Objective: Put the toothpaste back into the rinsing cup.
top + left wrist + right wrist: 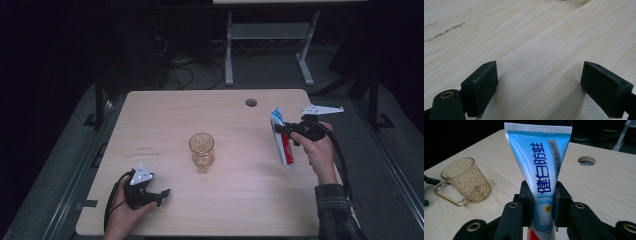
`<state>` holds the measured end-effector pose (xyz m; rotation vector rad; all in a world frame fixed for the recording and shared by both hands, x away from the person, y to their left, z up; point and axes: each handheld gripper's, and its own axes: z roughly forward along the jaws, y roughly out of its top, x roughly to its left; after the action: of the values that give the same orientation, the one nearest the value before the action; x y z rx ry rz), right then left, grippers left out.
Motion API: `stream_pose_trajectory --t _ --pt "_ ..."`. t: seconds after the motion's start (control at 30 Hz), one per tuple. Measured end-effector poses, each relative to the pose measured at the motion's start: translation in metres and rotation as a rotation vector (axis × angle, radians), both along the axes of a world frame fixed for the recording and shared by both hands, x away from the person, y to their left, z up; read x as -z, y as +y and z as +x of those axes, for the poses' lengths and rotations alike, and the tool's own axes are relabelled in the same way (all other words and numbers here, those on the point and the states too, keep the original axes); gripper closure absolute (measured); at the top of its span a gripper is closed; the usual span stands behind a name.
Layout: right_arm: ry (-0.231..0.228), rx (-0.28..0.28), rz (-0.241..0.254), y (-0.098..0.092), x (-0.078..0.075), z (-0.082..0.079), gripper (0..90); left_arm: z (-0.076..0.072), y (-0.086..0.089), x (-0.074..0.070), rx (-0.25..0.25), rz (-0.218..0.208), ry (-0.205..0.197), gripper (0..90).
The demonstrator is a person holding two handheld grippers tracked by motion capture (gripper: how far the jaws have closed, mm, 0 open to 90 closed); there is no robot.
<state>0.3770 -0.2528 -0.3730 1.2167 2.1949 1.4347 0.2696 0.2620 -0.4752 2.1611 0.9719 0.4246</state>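
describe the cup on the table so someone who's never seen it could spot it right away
Start at the light wooden table and look to its middle, between the two hands. There stands an amber see-through plastic mug, upright and empty, apart from everything else. Its cut-diamond pattern and thin side handle set it apart from the blue-and-white toothpaste tube clamped in the right gripper.

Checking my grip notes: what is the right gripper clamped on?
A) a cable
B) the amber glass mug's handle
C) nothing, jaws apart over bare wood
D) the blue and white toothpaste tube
D: in the right gripper view, the right gripper presses both black pads on the blue and white toothpaste tube, crimped end up.
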Motion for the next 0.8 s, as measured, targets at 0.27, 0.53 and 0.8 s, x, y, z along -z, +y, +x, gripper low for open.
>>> stream_pose_trajectory --t 0.27,0.53,0.8 --pt "-0.034 -0.032 0.019 0.009 -0.008 -0.004 72.8 0.0 0.0 0.0 0.003 0.001 0.001 13.4" --pt "-0.063 -0.065 0.036 0.019 -0.017 -0.008 72.7 -0.001 0.0 0.0 0.003 0.0 0.002 13.4" --pt "-0.085 -0.108 0.046 0.033 -0.024 -0.012 72.5 -0.001 0.0 0.0 0.002 -0.002 0.0 13.4"
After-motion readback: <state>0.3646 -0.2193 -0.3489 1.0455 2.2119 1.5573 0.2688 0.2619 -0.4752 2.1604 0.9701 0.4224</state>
